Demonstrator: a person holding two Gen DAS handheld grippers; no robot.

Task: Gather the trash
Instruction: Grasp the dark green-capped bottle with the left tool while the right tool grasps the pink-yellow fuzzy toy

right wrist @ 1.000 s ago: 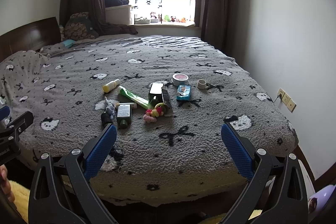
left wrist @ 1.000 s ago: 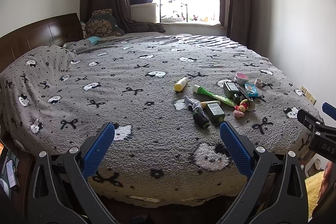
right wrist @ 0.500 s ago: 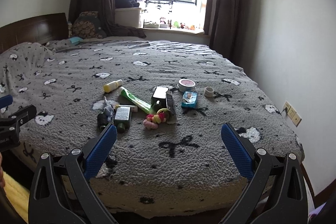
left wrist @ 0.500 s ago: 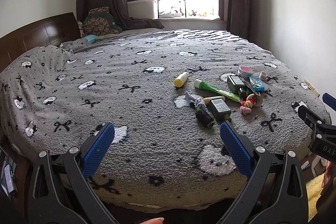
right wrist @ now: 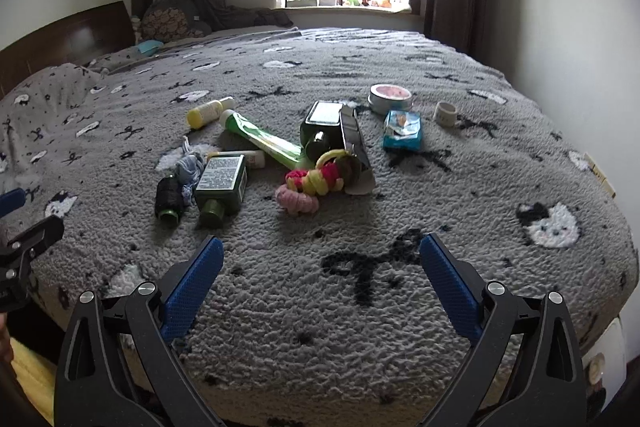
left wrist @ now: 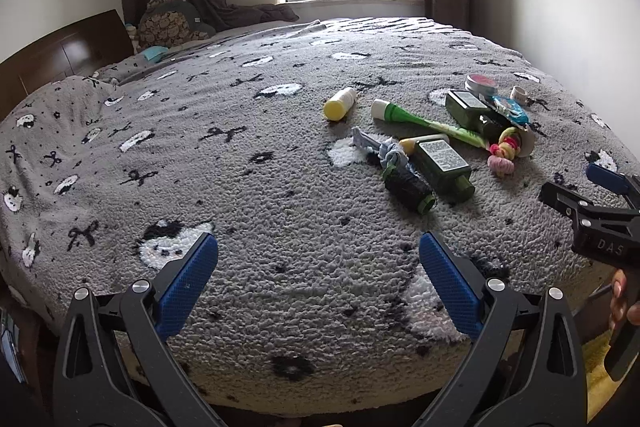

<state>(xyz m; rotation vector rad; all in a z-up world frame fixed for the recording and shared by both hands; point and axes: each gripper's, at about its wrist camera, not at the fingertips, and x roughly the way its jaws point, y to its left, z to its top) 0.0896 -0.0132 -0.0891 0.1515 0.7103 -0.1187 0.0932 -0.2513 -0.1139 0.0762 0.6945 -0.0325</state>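
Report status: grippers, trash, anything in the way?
Left gripper open, empty. Right gripper open, empty. Trash pile untouched on bed. Path clear.

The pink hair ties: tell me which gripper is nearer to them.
Right. The right gripper hangs open just short of the pink hair ties, almost in line with them. The left gripper is open too, farther off to their left.
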